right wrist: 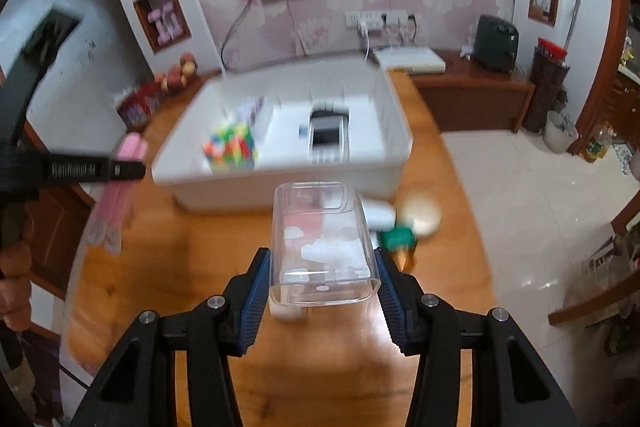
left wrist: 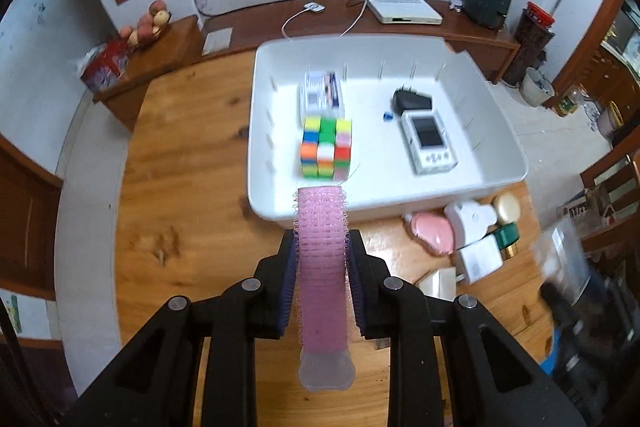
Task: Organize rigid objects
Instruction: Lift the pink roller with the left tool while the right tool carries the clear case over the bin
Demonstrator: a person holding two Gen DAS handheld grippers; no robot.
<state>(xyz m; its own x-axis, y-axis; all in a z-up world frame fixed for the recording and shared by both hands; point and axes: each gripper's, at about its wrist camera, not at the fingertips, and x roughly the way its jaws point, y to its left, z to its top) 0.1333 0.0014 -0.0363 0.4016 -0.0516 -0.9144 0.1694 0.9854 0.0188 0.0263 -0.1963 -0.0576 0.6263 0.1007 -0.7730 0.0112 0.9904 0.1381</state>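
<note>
My left gripper [left wrist: 321, 243] is shut on a pink hair roller [left wrist: 321, 267] that stands lengthwise between the blue pads, above the wooden table and just short of the white bin [left wrist: 492, 183]. In the bin lie a colour cube [left wrist: 326, 147], a small white handheld console [left wrist: 429, 141], a black charger [left wrist: 412, 101] and a clear case [left wrist: 321, 95]. My right gripper [right wrist: 323, 259] is shut on a clear plastic box [right wrist: 322, 247], held above the table near the bin [right wrist: 280, 187]. The left gripper [right wrist: 100, 167] with the roller shows at the left of the right wrist view.
Loose items lie on the table by the bin's near right corner: a pink pad [left wrist: 434, 233], a white holder [left wrist: 468, 221], a green box [left wrist: 506, 235], a round cream lid [left wrist: 508, 207]. A low wooden cabinet [left wrist: 400, 27] with a white device stands behind. Tiled floor lies to the right.
</note>
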